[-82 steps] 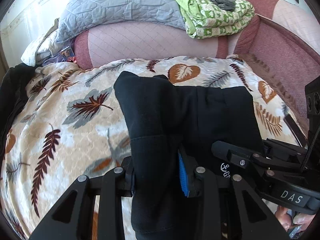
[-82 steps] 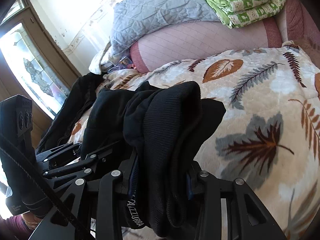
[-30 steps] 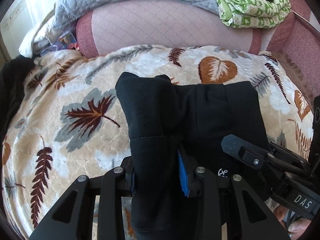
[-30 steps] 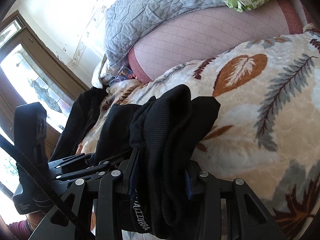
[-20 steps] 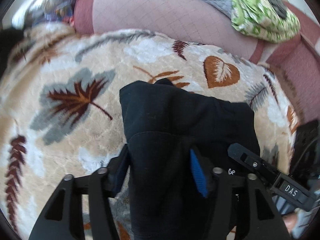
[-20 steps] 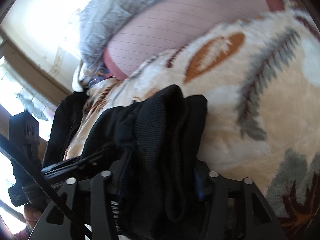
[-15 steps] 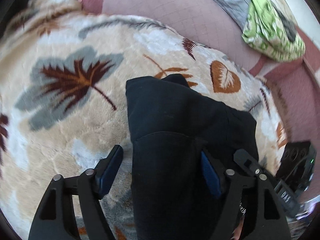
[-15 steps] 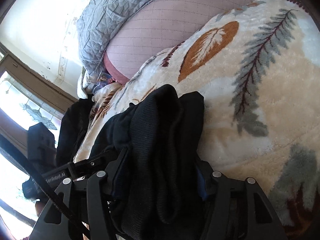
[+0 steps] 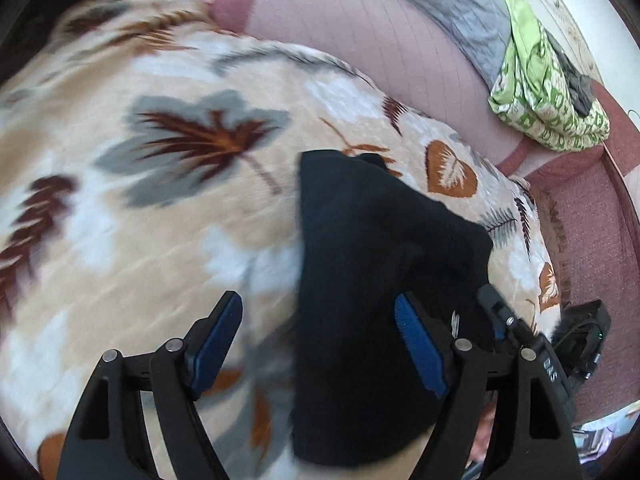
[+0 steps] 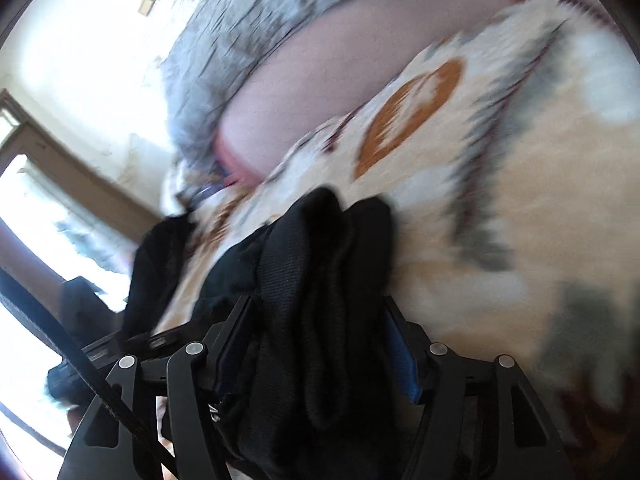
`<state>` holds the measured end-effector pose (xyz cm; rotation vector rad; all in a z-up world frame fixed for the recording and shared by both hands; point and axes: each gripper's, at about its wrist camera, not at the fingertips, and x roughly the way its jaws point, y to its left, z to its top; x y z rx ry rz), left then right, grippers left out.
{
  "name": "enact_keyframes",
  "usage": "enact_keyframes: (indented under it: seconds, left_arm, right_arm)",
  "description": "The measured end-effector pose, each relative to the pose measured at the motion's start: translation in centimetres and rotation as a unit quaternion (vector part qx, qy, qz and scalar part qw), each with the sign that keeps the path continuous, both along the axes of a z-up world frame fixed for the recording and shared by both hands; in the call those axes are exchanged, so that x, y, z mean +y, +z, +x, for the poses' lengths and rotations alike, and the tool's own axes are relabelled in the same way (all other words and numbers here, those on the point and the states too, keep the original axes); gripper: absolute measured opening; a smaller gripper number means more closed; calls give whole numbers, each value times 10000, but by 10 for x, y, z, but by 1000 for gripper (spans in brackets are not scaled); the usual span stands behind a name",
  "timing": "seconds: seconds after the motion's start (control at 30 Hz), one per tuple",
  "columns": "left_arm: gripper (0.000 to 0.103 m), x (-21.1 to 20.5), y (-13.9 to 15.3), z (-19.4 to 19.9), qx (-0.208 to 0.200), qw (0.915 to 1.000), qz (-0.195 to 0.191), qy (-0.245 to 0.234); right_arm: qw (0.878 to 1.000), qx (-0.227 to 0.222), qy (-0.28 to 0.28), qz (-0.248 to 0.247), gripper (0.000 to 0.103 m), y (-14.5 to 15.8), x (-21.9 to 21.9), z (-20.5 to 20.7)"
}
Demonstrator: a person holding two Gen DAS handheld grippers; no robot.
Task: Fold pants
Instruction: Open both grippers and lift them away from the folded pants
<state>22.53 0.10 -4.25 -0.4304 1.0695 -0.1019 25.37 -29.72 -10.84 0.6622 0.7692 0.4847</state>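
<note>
The left gripper (image 9: 320, 336) stands with its blue-padded fingers (image 9: 420, 344) wide apart; the black pants (image 9: 372, 264) lie folded on the leaf-print blanket (image 9: 160, 220), nearer its right edge, with bare blanket showing between the left finger and the cloth. The right finger lies against the pants. In the right wrist view the right gripper (image 10: 320, 340) has its jaws spread wider than the bundle of pants (image 10: 320, 300) bunched between them; the picture is blurred, so whether the pads press the cloth I cannot tell. Behind the blanket rises a pink sofa back (image 9: 360, 48) with a grey quilt (image 9: 452, 4) and a green cloth (image 9: 540, 92) on it.
</note>
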Motion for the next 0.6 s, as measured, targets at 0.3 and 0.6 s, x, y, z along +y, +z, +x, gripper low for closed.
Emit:
enact_keyframes:
  seconds: [0.3,0.6]
  left_arm:
    - [78,29,9,-105,144,9970,700,309]
    - [78,20,33,-149,-120,9954,903,288]
  right_arm:
    - [9857,-884,39,-1431,67,69,32,-78]
    - [9654,-260,753,-2483,59,50,122,-52]
